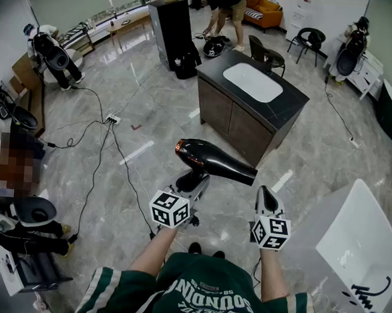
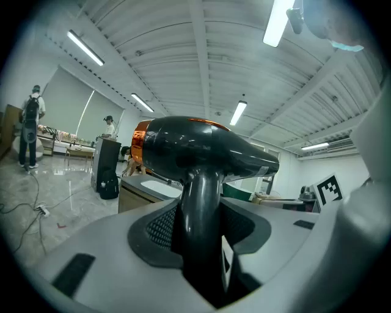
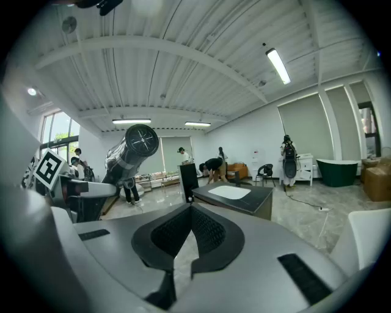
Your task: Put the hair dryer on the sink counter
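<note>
Head view: the left tongs held the black hair dryer in the air by its handle, well apart from the sink bench. Left gripper view: both pads pressed that handle. Right gripper view: the right tongs were closed, tips touching, nothing between.

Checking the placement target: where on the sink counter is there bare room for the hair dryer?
The sink counter carries only its white basin. Bare black top runs along the near front edge and is widest at the right end. The strip behind the basin, by the chair, is narrow.
</note>
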`<state>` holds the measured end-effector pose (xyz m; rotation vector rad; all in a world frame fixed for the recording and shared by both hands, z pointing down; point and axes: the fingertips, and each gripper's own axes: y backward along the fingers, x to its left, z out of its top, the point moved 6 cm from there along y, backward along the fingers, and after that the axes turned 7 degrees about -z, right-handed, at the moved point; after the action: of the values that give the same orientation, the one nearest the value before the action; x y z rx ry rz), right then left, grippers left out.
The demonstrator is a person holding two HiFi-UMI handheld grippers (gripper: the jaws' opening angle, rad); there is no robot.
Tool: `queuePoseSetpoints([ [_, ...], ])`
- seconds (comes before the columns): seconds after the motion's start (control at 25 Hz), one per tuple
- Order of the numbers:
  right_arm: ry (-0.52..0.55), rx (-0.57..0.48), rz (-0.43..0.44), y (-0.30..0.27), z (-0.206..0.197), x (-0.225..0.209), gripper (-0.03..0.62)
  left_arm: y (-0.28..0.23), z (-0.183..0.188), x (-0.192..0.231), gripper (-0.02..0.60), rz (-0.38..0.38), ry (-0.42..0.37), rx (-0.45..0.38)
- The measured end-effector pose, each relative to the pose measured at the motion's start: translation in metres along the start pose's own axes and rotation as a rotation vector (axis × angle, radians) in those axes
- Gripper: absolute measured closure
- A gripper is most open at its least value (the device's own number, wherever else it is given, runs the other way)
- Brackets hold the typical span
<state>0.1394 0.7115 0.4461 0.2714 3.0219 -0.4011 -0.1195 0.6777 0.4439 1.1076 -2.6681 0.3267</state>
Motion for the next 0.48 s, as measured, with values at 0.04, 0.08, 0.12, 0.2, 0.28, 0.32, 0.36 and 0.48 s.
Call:
queuePoseSetpoints([
  [0.04, -0.006, -0.008, 0.015, 0.0, 0.002, 0.002, 0.552, -0.001, 0.0, 0.001, 0.394, 0.003, 0.003, -0.002],
  [0.08, -0.011, -0.016, 0.029, -0.001, 0.003, 0.003, 0.551, -0.001, 0.001, 0.001, 0.394, 0.005, 0.006, -0.004],
  [0.12, -0.012, -0.022, 0.039, -0.001, 0.004, 0.004, 0.551, -0.002, 0.001, 0.002, 0.394, 0.008, 0.007, -0.005],
  [0.2, -0.001, -0.027, 0.043, -0.003, 0.004, 0.006, 0.549, -0.002, 0.001, 0.005, 0.394, 0.011, 0.007, -0.004],
  [0.28, 0.011, -0.026, 0.038, -0.006, 0.005, 0.007, 0.549, -0.003, 0.003, 0.009, 0.394, 0.013, 0.004, -0.001],
  [0.32, 0.016, -0.024, 0.035, -0.008, 0.005, 0.009, 0.549, -0.004, 0.003, 0.012, 0.394, 0.014, 0.004, 0.0],
  [0.36, 0.021, -0.022, 0.031, -0.01, 0.005, 0.01, 0.549, -0.004, 0.004, 0.014, 0.394, 0.014, 0.004, 0.0],
  [0.48, 0.028, -0.022, 0.028, -0.011, 0.004, 0.012, 0.549, -0.003, 0.004, 0.016, 0.394, 0.013, 0.01, -0.002],
])
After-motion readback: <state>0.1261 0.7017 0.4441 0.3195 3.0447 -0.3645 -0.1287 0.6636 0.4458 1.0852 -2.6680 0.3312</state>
